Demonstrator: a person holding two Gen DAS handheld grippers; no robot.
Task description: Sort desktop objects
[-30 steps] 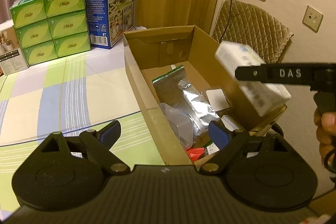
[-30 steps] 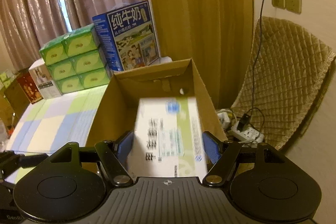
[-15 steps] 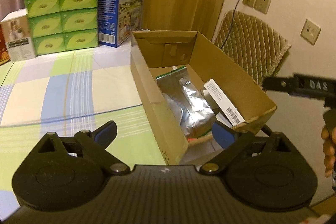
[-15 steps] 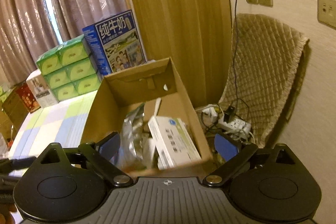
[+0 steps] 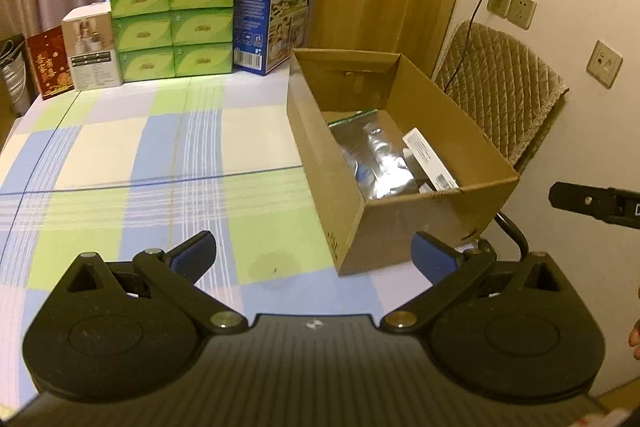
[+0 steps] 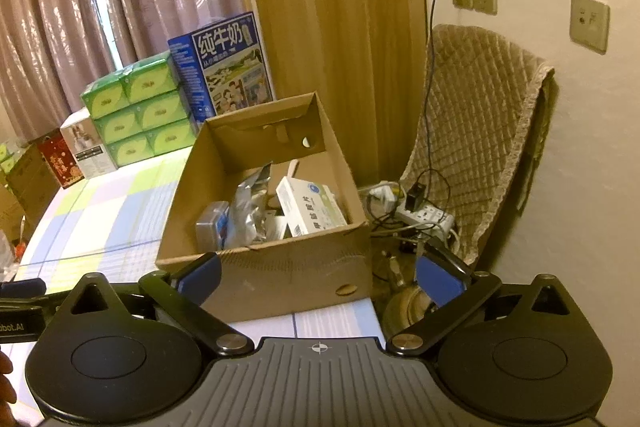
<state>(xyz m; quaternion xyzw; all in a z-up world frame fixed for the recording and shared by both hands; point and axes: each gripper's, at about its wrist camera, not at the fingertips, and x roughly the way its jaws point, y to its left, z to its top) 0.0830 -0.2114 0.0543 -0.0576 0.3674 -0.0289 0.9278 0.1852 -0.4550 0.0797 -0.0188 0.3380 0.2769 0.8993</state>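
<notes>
Beside the cardboard box (image 6: 280,267), both the left gripper (image 5: 314,255) and right gripper (image 6: 320,273) are opening with nothing between the jaws; they should probably clear its rim before seeking anything else.

The cardboard box (image 5: 400,219) near wall hides the lower parts of its contents; the right gripper (image 5: 596,205) is cut by the left view's edge; print on the white packet (image 6: 310,205) is unreadable

Blue milk carton (image 6: 224,67): "纯牛奶". Left gripper (image 6: 16,323) body: "bot.AI". White medicine box (image 6: 310,205): print too small.
</notes>
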